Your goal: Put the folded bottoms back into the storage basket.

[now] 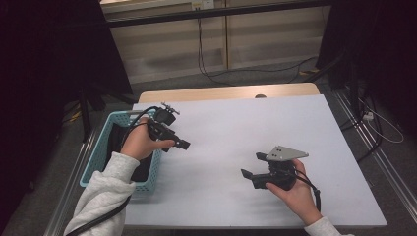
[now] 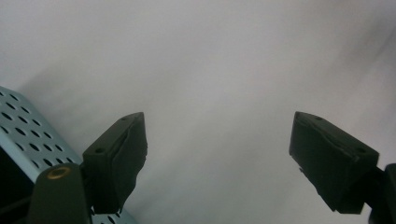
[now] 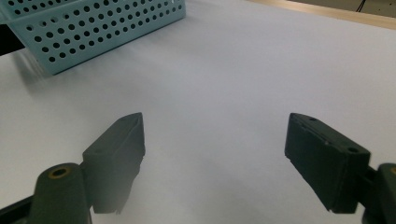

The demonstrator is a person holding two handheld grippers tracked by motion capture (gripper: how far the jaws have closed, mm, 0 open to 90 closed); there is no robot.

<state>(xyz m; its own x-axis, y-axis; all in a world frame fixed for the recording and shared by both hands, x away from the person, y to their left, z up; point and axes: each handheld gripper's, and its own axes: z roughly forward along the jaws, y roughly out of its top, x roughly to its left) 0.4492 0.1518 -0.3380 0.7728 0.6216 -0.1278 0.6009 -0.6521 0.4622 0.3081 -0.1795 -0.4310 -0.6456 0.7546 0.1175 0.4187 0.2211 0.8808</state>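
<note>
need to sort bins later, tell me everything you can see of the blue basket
The blue basket is a light blue rectangular bin, plastic by its look, with walls perforated by rows of round holes and a plain rim. It stands upright at the left edge of the white table top, partly overhanging it. Something dark lies inside, which I cannot identify. The person's left hand is above its right rim; whether it touches is unclear.

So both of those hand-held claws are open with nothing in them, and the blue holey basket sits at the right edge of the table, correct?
Not quite: the blue basket sits at the table's left edge, beside the left gripper, as the high view shows. The rest holds: the left gripper and the right gripper both stand open with nothing between the jaws.
</note>
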